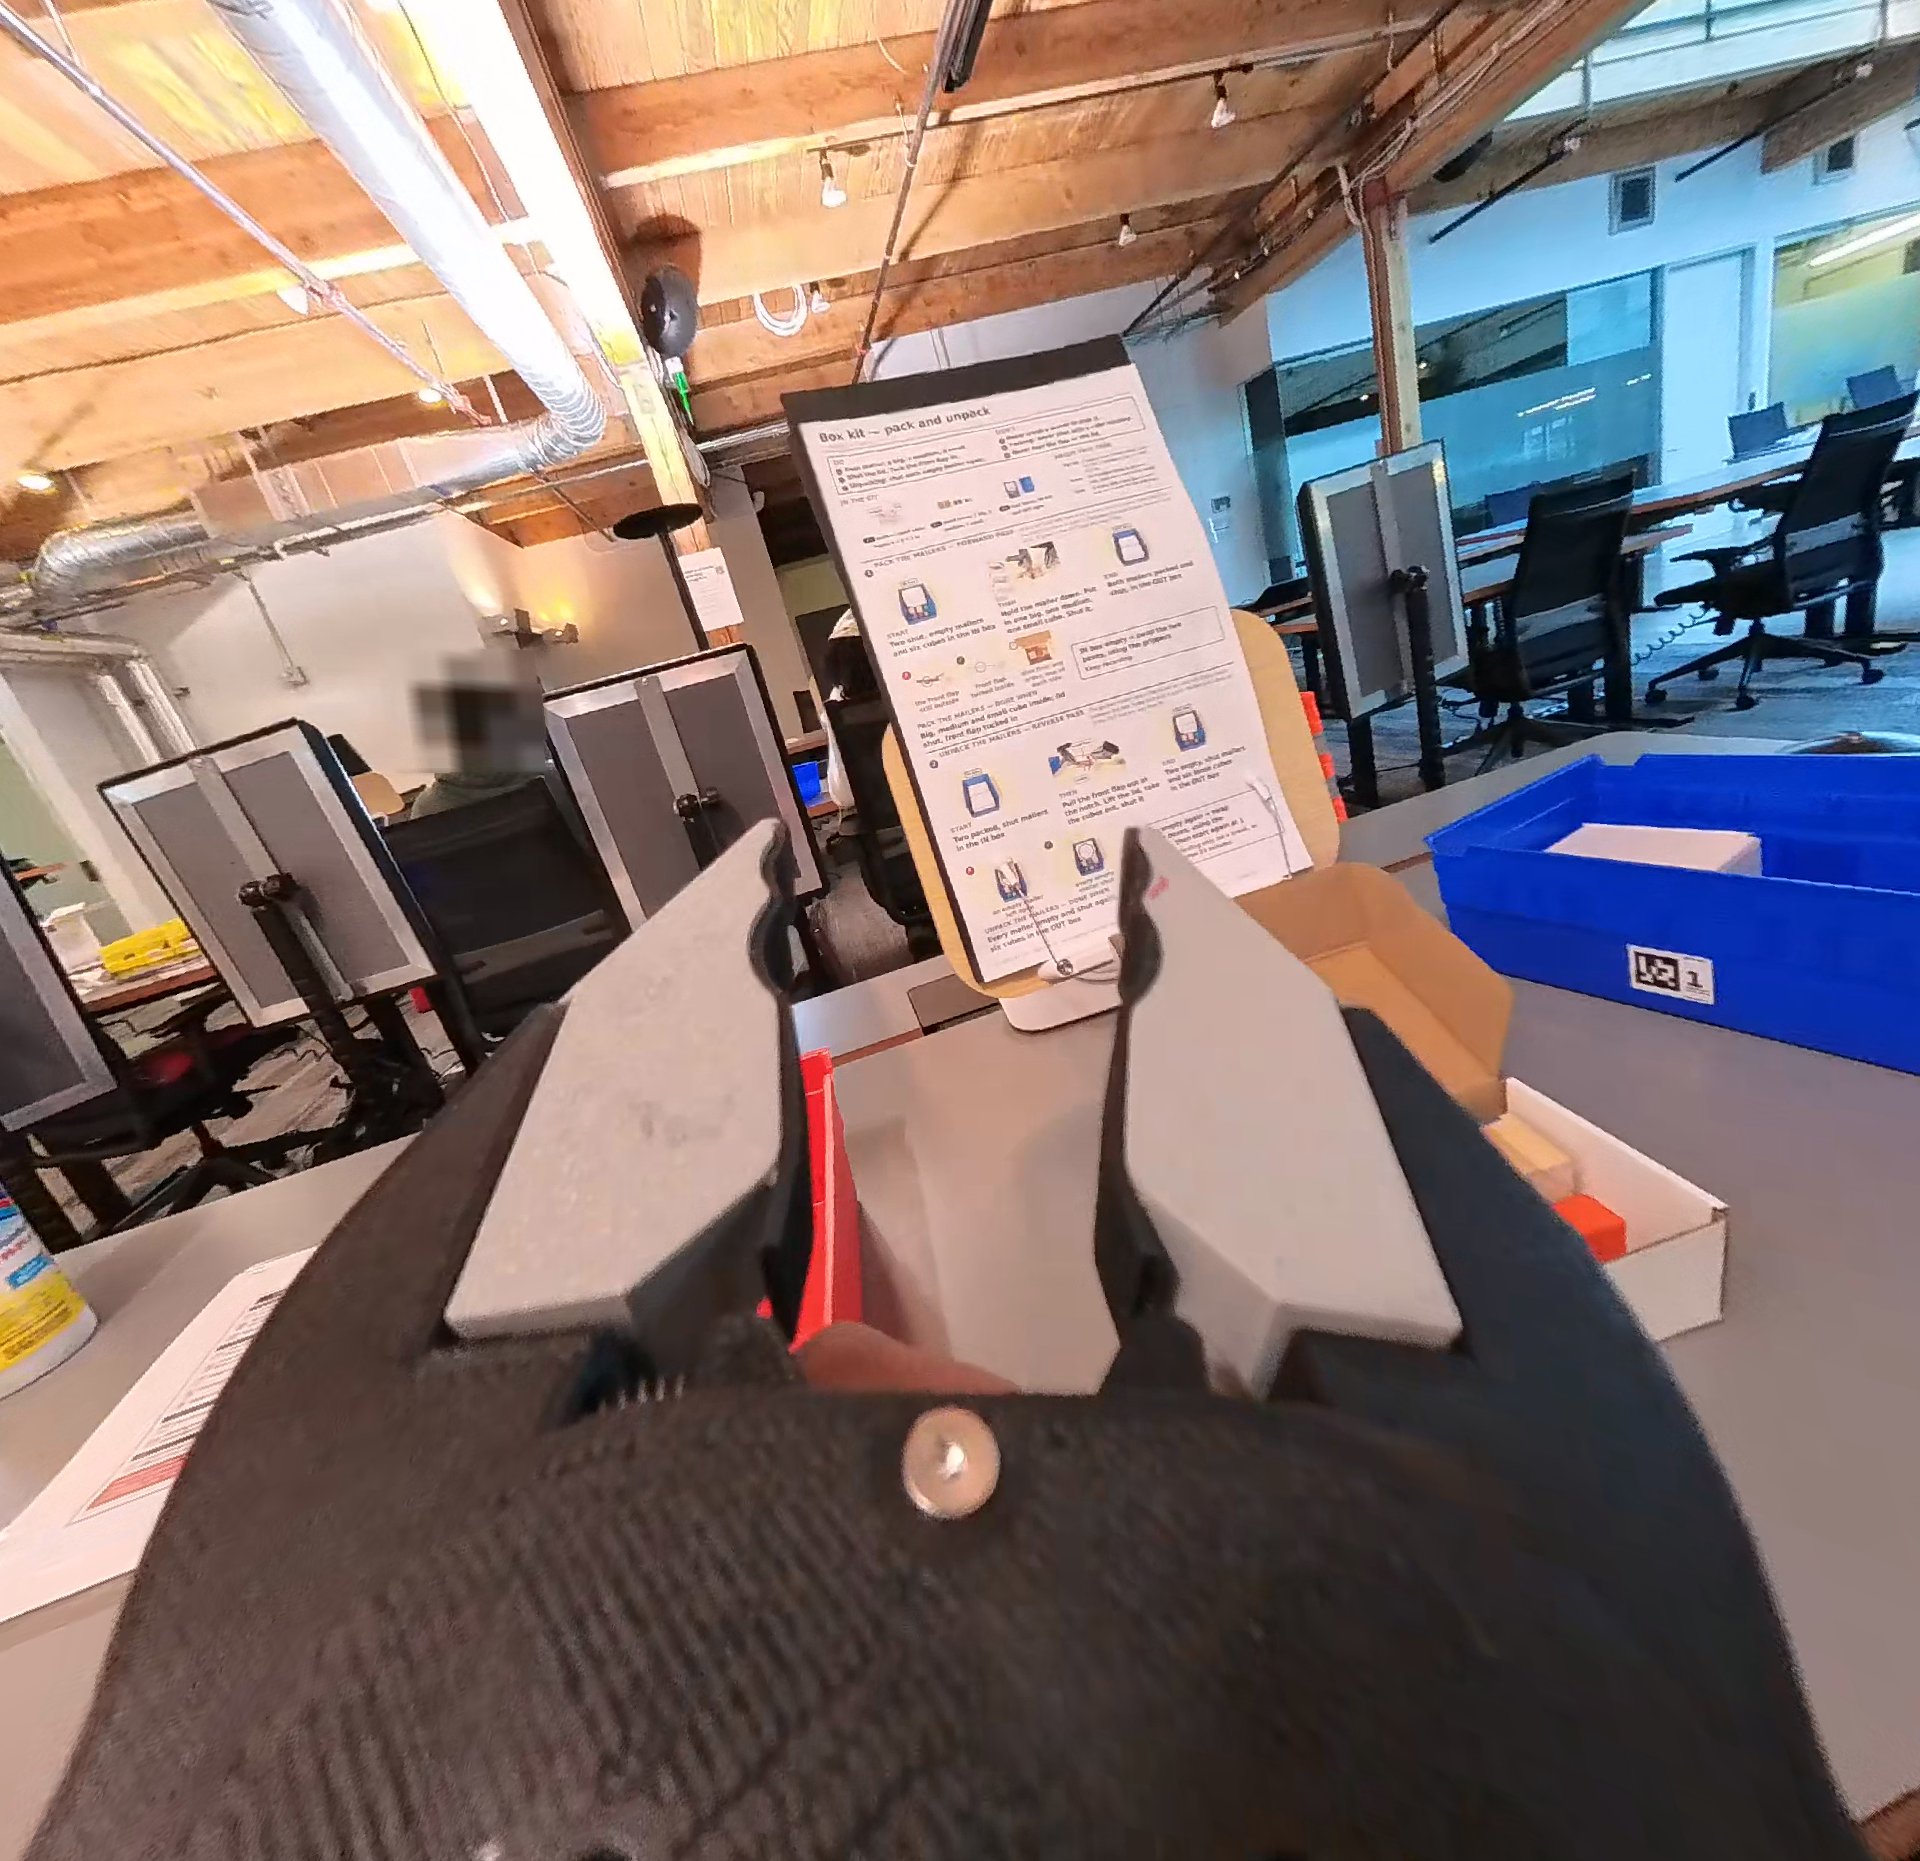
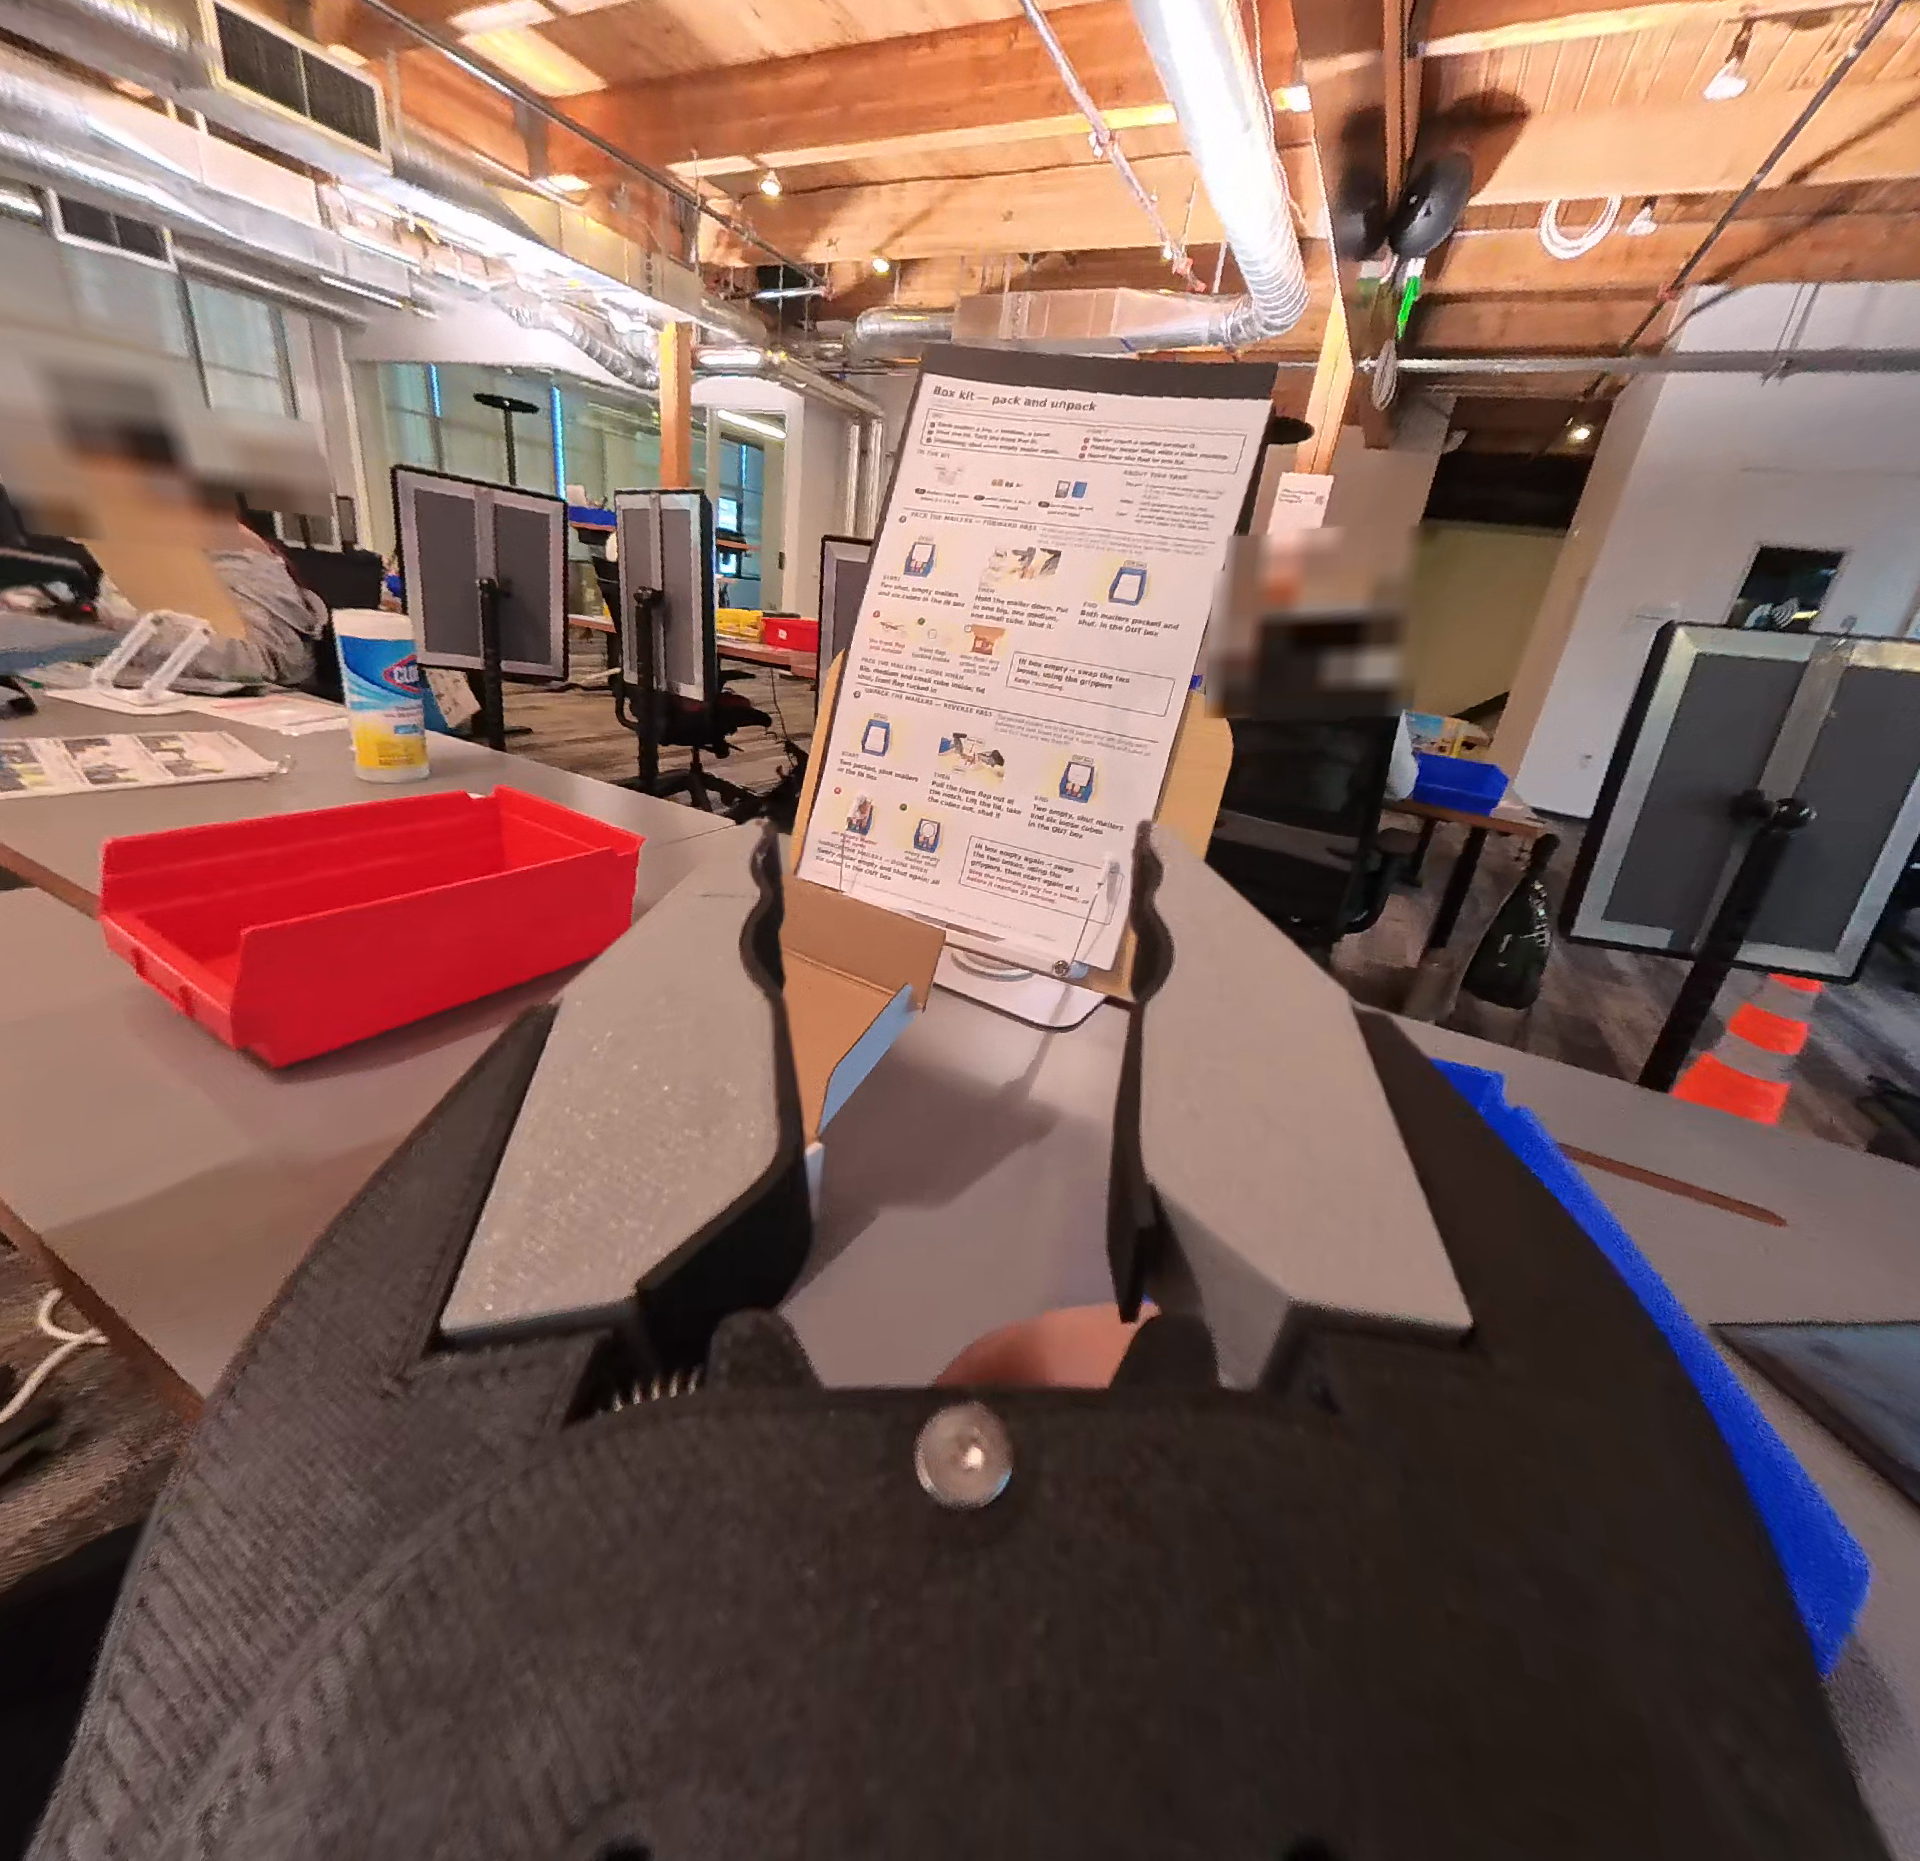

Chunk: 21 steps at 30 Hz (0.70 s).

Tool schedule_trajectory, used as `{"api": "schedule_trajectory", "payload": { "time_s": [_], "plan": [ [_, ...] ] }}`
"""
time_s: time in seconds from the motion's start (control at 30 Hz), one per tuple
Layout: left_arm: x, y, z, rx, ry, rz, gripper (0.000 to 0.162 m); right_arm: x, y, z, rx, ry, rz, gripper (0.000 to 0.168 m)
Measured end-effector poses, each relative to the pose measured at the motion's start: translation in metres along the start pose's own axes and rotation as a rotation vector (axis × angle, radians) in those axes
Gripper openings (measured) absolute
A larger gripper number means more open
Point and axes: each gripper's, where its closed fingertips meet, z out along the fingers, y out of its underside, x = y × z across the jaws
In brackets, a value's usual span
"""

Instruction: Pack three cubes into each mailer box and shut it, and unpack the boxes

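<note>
My left gripper is open and empty, held above the grey table. To its right an open mailer box lies on the table with its brown lid raised. A cream cube and an orange cube show inside it; the rest is hidden behind my finger. My right gripper is open and empty. The raised brown lid shows between its fingers. A white shut mailer lies in the blue bin.
A red bin stands on the table at the left, with nothing showing inside; part of it shows between my left fingers. An instruction sheet on a stand stands at the back. A wipes canister and papers lie at the left.
</note>
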Motion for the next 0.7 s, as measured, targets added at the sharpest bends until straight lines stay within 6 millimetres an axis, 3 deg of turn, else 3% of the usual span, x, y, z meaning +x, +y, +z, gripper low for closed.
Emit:
{"api": "schedule_trajectory", "payload": {
  "time_s": [0.13, 0.23, 0.7],
  "plan": [
    [0.010, 0.006, 0.005, -0.028, 0.032, 0.003, 0.064, 0.005, 0.005, 0.006, -0.013, 0.016, 0.053, 0.084],
    [0.012, 0.010, 0.008, -0.046, 0.050, -0.018, 0.068, 0.005, 0.009, 0.008, -0.027, 0.008, 0.059, 0.087],
    [0.009, 0.015, 0.010, -0.055, 0.053, -0.033, 0.070, -0.002, 0.018, 0.016, -0.065, -0.008, 0.053, 0.088]
  ]
}}
